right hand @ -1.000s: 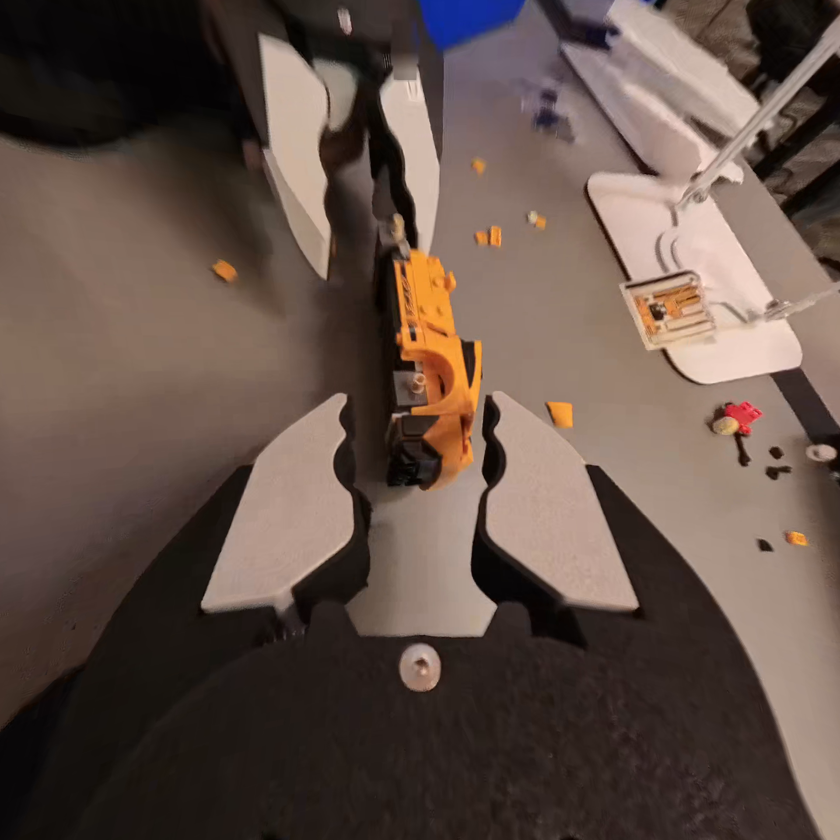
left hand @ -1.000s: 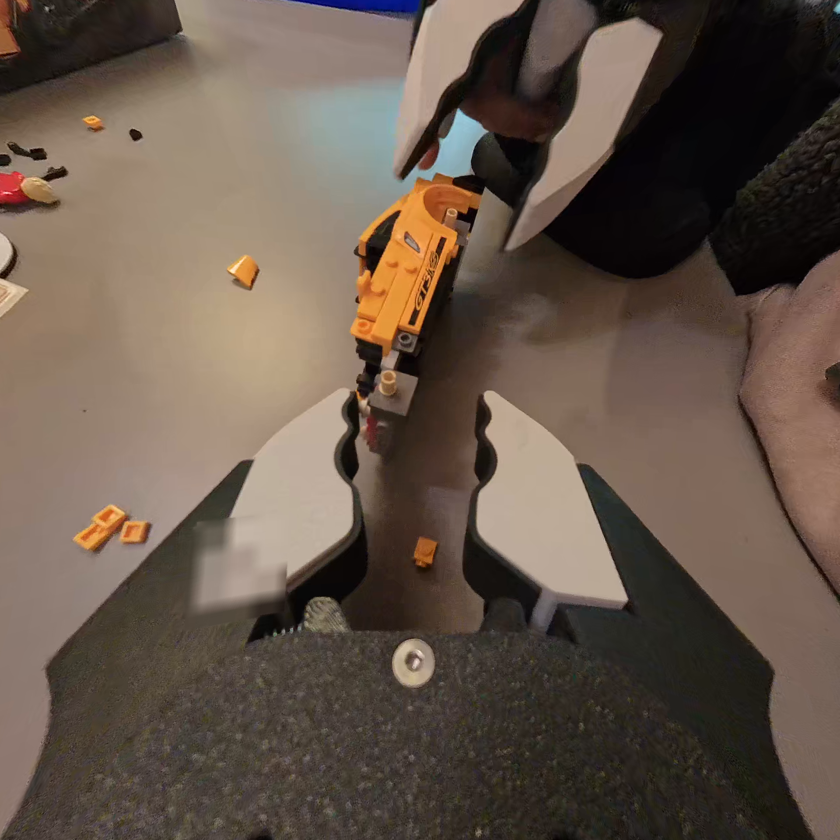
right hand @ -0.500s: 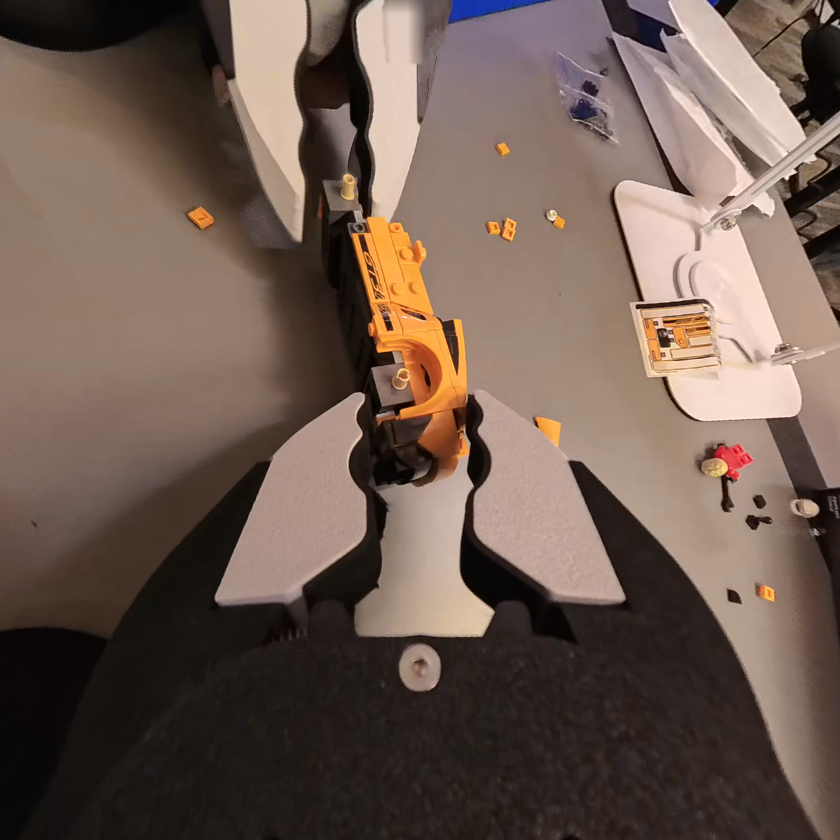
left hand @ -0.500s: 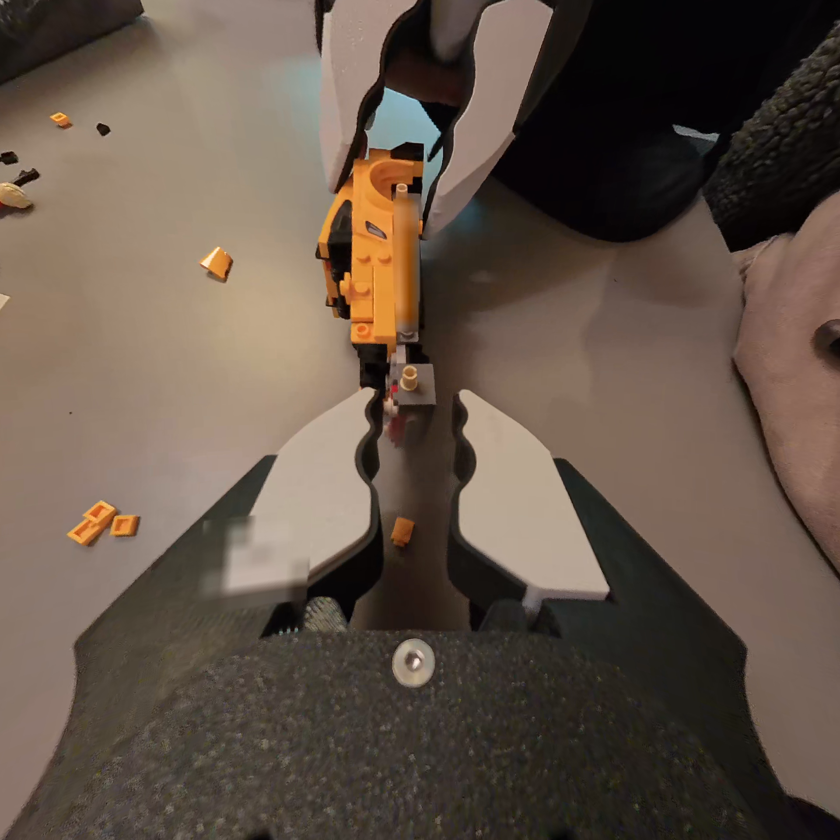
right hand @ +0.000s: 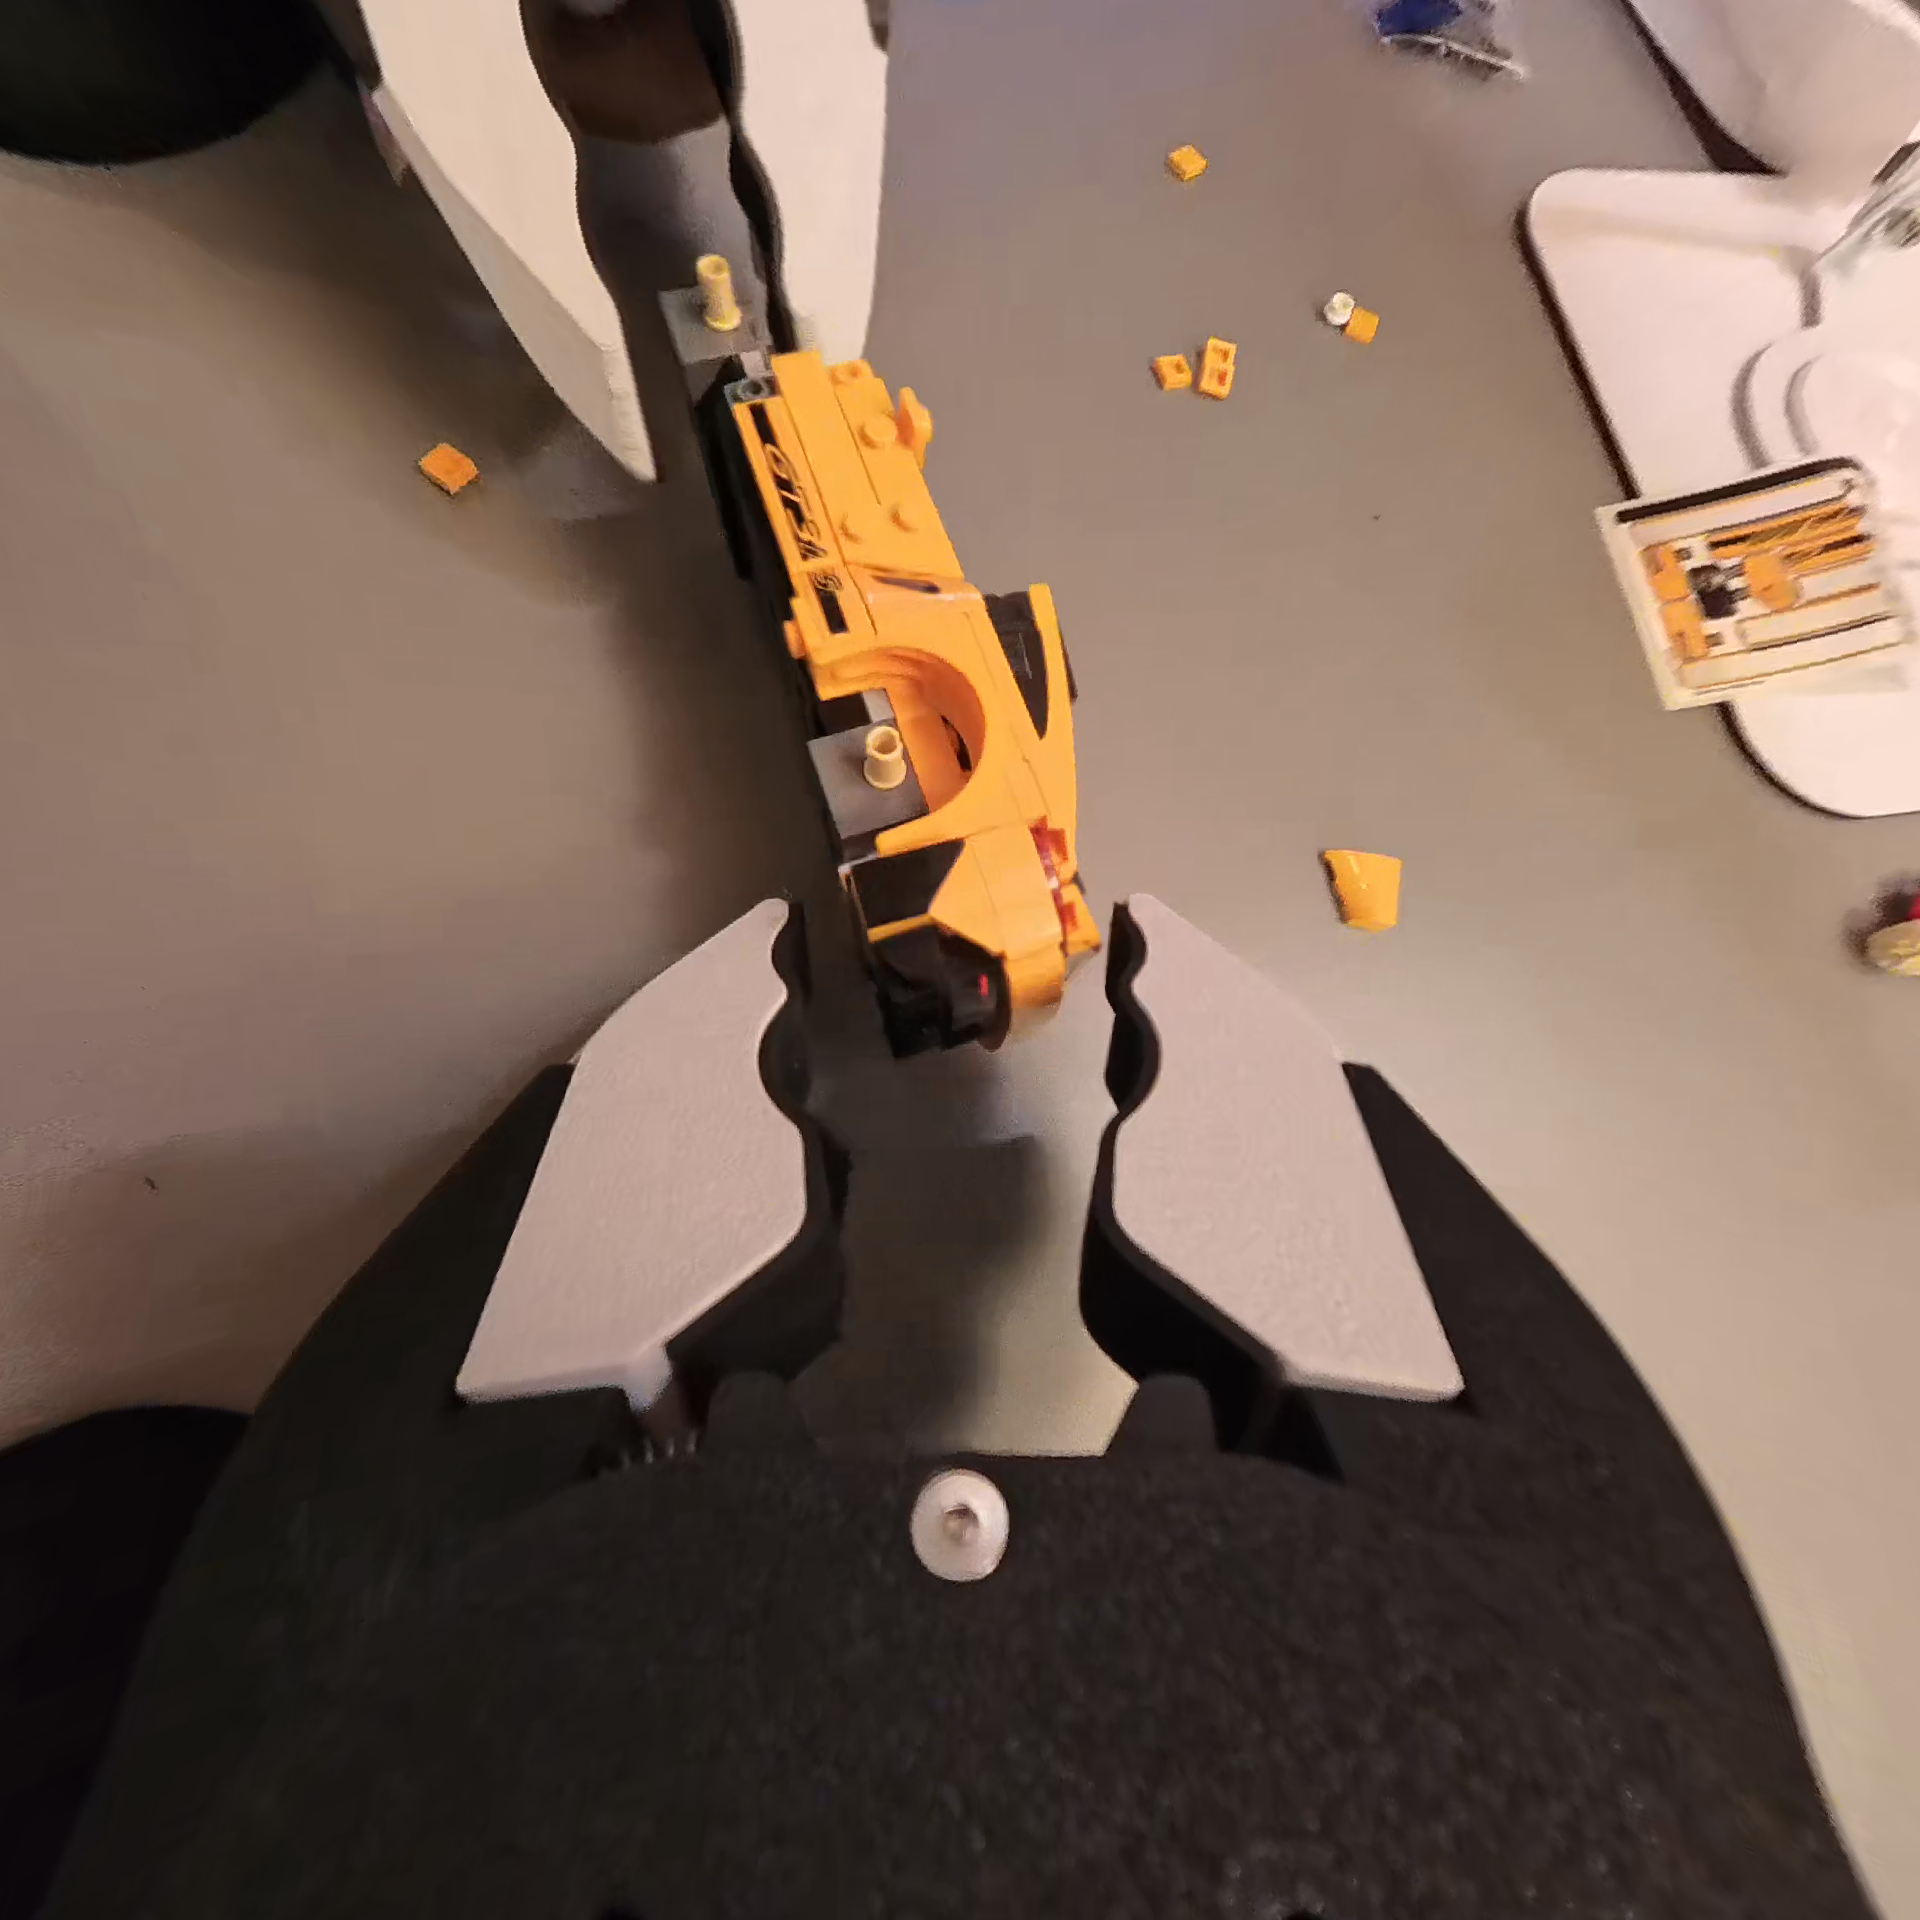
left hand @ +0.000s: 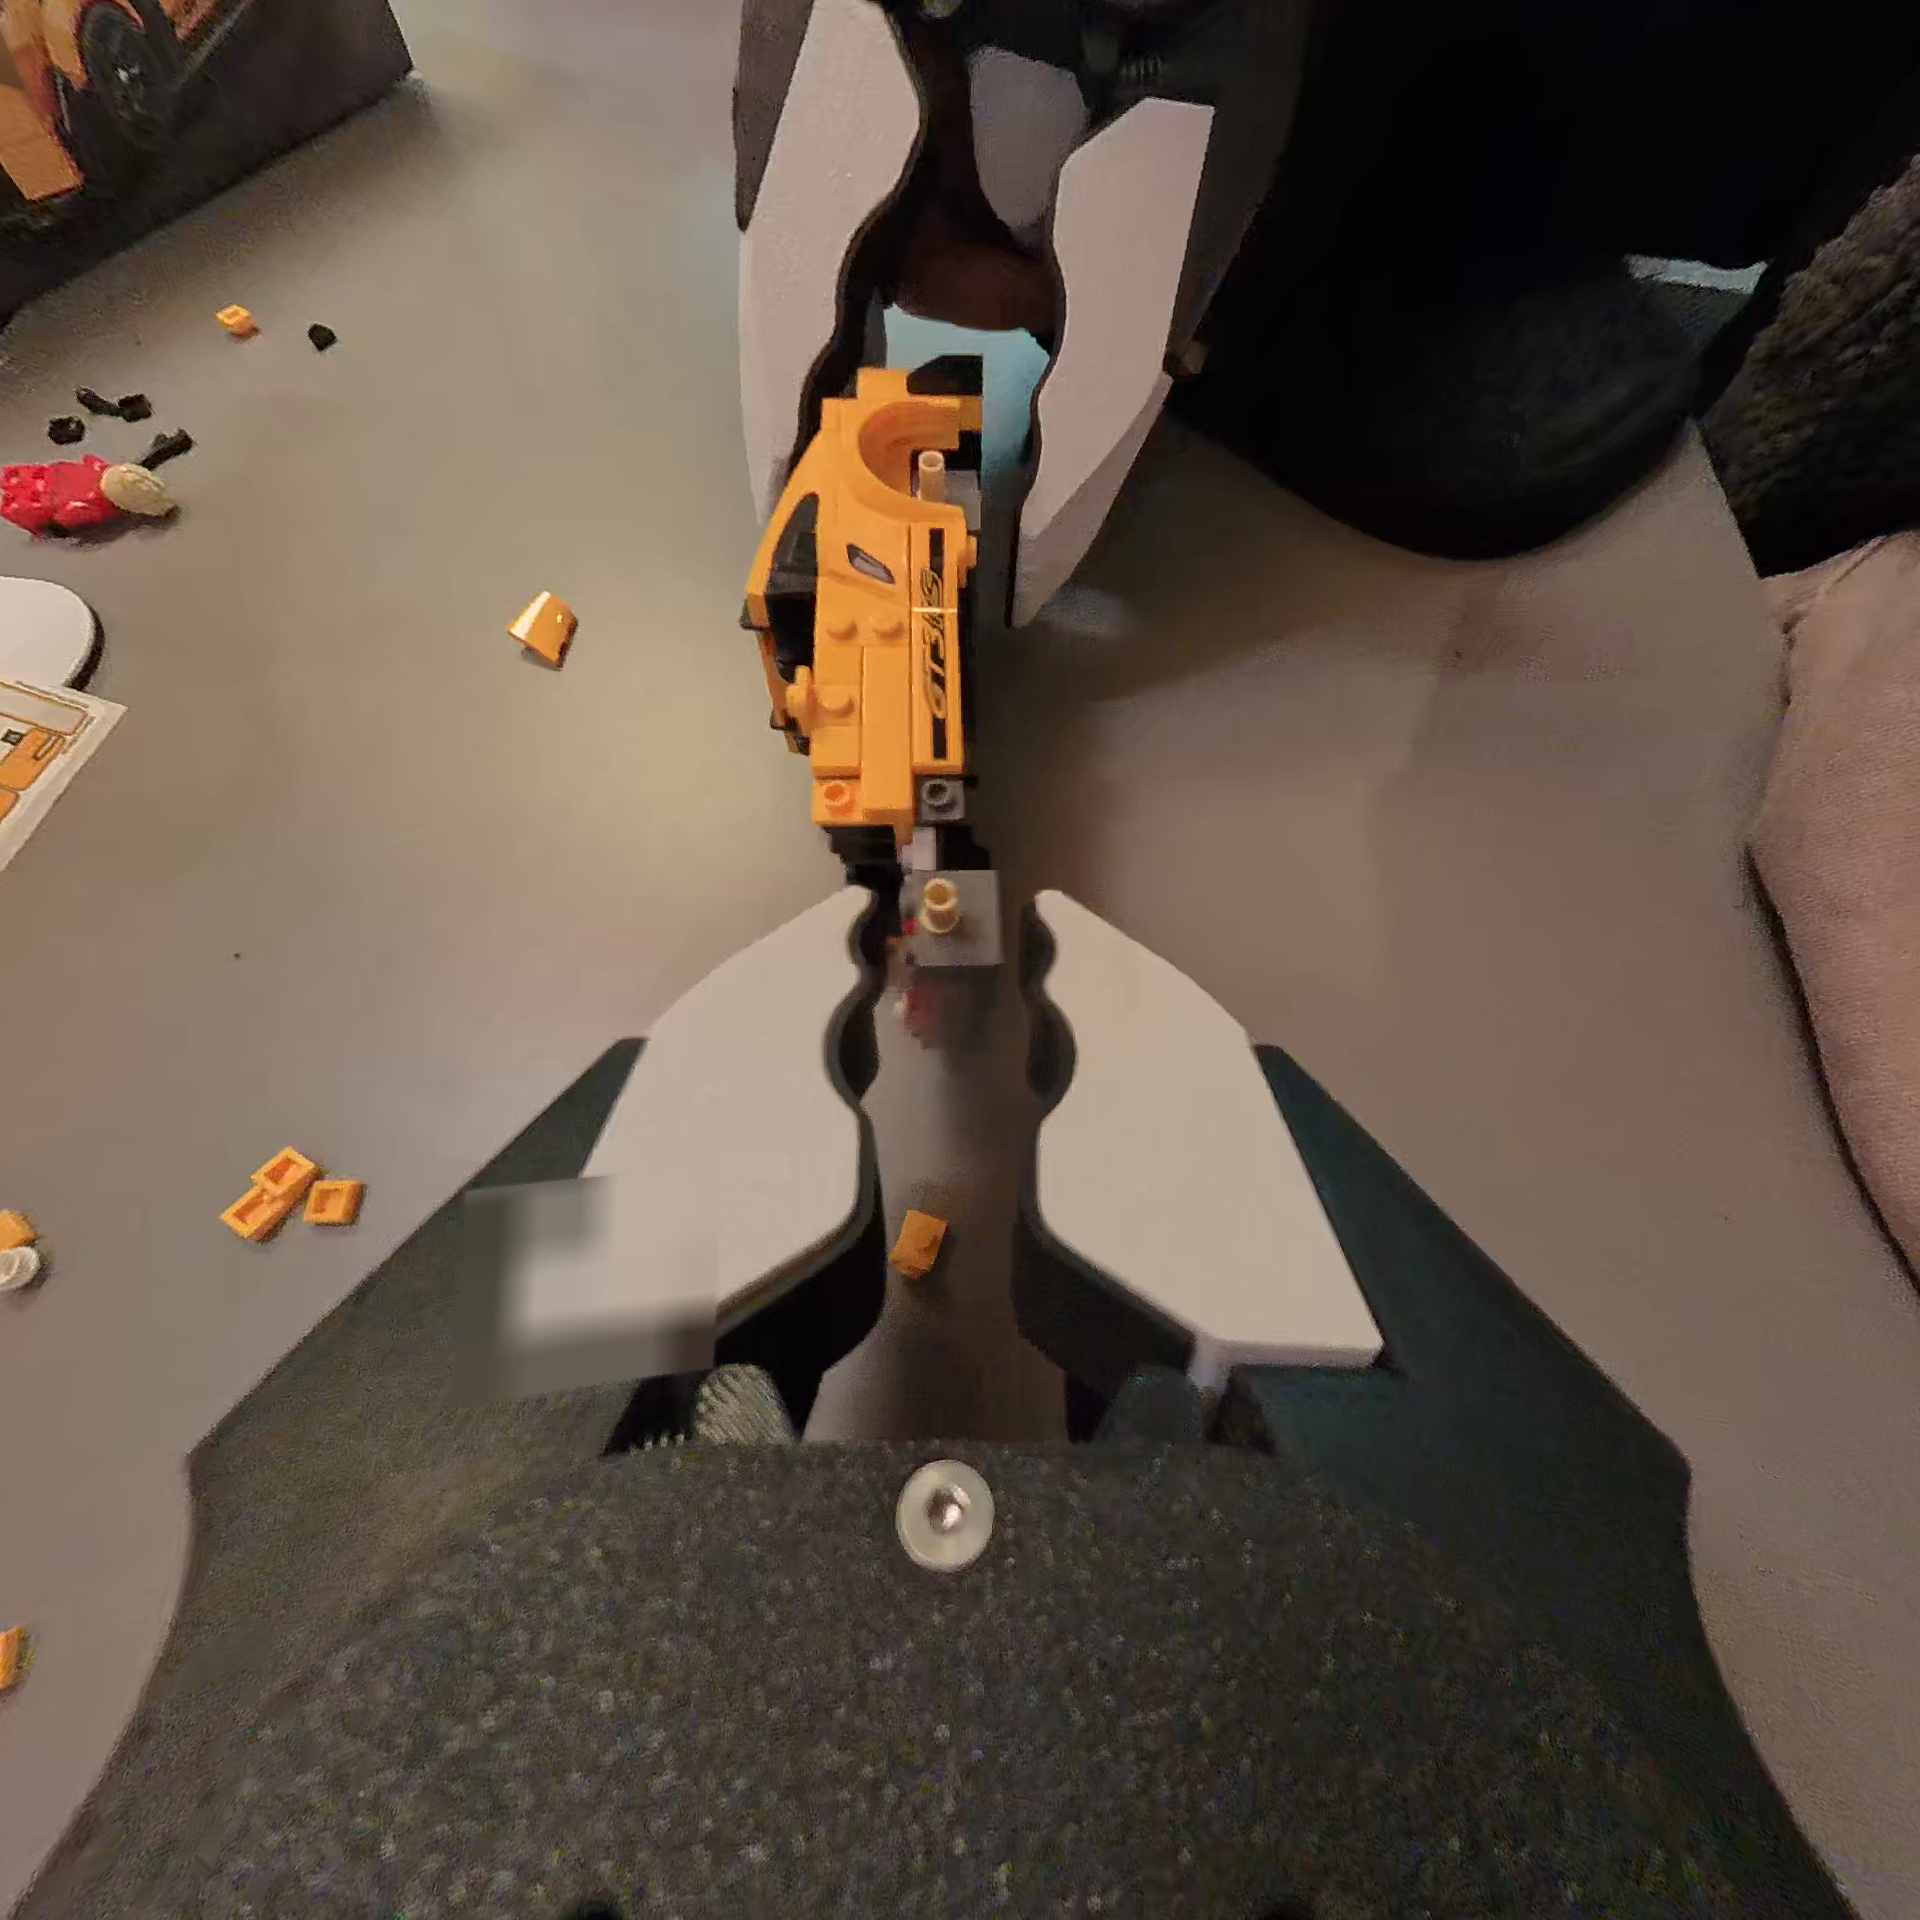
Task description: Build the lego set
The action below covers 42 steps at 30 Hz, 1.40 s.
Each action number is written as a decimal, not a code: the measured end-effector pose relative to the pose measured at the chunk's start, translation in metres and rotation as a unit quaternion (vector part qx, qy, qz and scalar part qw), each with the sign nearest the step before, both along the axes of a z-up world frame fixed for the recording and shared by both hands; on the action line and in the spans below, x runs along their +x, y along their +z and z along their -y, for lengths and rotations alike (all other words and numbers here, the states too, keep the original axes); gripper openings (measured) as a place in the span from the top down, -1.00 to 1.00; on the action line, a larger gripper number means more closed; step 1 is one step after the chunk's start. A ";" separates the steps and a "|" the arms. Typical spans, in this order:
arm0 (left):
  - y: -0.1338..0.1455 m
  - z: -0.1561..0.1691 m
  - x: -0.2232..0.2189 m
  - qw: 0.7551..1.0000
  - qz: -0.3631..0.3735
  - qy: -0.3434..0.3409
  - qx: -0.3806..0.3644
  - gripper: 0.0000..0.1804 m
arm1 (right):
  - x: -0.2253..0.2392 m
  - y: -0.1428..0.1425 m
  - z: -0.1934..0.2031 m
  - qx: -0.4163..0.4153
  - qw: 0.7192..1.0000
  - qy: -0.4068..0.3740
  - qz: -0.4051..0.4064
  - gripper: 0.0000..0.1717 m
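Observation:
An orange and black toy brick car [left hand: 883,644] lies on its side between my two grippers, over a grey table [left hand: 416,883]. My left gripper [left hand: 951,914] is shut on its near end, the pads pressing on either side of the grey block with a tan pin [left hand: 940,909]. The right wrist view shows the same grasp [right hand: 727,405] at the car's far end [right hand: 894,582]. My right gripper [right hand: 956,914] is open around the car's other end, with a gap on each side. It shows at the top of the left wrist view [left hand: 904,551].
Loose orange pieces [left hand: 291,1195] lie on the table, one [left hand: 917,1242] under my left fingers and a slope piece [right hand: 1361,883] to the right. A white base [right hand: 1662,364] with a sticker sheet [right hand: 1756,582] is far right. A red figure [left hand: 62,494], a cloth [left hand: 1849,883] and a dark box [left hand: 156,104] are nearby. Across from one pair of fingers to the other is roughly 9 centimetres.
My left gripper closed onto the car's end. My right gripper closed on the other end half a second ago and has since opened off it. The car tilted slightly.

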<state>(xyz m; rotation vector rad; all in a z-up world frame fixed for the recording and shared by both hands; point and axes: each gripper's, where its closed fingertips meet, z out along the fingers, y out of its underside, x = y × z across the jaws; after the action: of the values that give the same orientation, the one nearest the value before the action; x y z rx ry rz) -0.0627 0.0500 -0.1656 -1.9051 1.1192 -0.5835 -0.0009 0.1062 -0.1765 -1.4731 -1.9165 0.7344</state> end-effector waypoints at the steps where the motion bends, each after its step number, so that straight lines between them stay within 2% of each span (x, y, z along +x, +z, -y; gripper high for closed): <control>1: 0.000 0.000 0.001 1.000 -0.001 -0.001 0.002 0.78 | -0.001 -0.003 0.000 -0.006 1.000 -0.002 0.000 0.36; 3: 0.000 0.000 0.001 1.000 0.000 -0.001 0.002 0.78 | -0.006 -0.008 -0.001 -0.005 1.000 -0.013 -0.004 0.44; 10: 0.000 -0.005 -0.004 1.000 -0.003 0.016 0.010 0.78 | -0.005 0.002 0.001 0.022 0.999 -0.013 -0.023 0.48; 13: 0.002 -0.006 -0.007 1.000 -0.001 0.020 0.015 0.65 | -0.001 0.012 0.005 0.023 0.999 -0.021 -0.026 0.49; 18: 0.038 -0.015 -0.008 0.997 0.007 0.034 0.068 0.53 | 0.007 0.043 0.011 0.046 0.998 -0.013 -0.027 0.54; 21: 0.053 -0.016 0.011 0.997 -0.019 0.000 0.075 0.47 | 0.006 0.053 0.014 0.073 0.997 0.002 -0.014 0.55; 26: 0.047 -0.024 0.046 0.986 -0.121 -0.078 0.082 0.31 | -0.001 0.060 0.024 0.111 0.993 0.026 0.011 0.54; 30: 0.049 -0.030 0.058 0.971 -0.173 -0.085 0.139 0.46 | 0.002 0.077 0.035 0.138 0.989 0.038 0.036 0.55; 32: 0.055 -0.028 0.064 0.973 -0.142 -0.084 0.163 0.46 | 0.002 0.091 0.041 0.139 0.989 0.039 0.016 0.54; 36: 0.081 -0.017 0.070 0.982 0.011 -0.071 0.177 0.46 | 0.003 0.120 0.050 0.100 0.991 0.025 -0.089 0.50; 38: 0.088 -0.015 0.063 0.981 0.074 -0.058 0.167 0.46 | 0.010 0.128 0.045 0.072 0.987 0.009 -0.142 0.35; 40: 0.087 -0.017 0.055 0.982 0.115 -0.044 0.143 0.47 | 0.019 0.117 0.033 0.022 0.986 -0.022 -0.163 0.28; 42: 0.088 -0.018 0.049 0.979 0.159 -0.039 0.123 0.47 | 0.019 0.091 0.027 -0.052 0.983 -0.048 -0.168 0.27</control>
<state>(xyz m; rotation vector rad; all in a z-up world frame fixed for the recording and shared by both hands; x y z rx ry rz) -0.0135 0.0679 -0.0773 -1.5005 1.0079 -0.7285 0.0183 0.0790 -0.0853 -1.3900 -1.5620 0.9828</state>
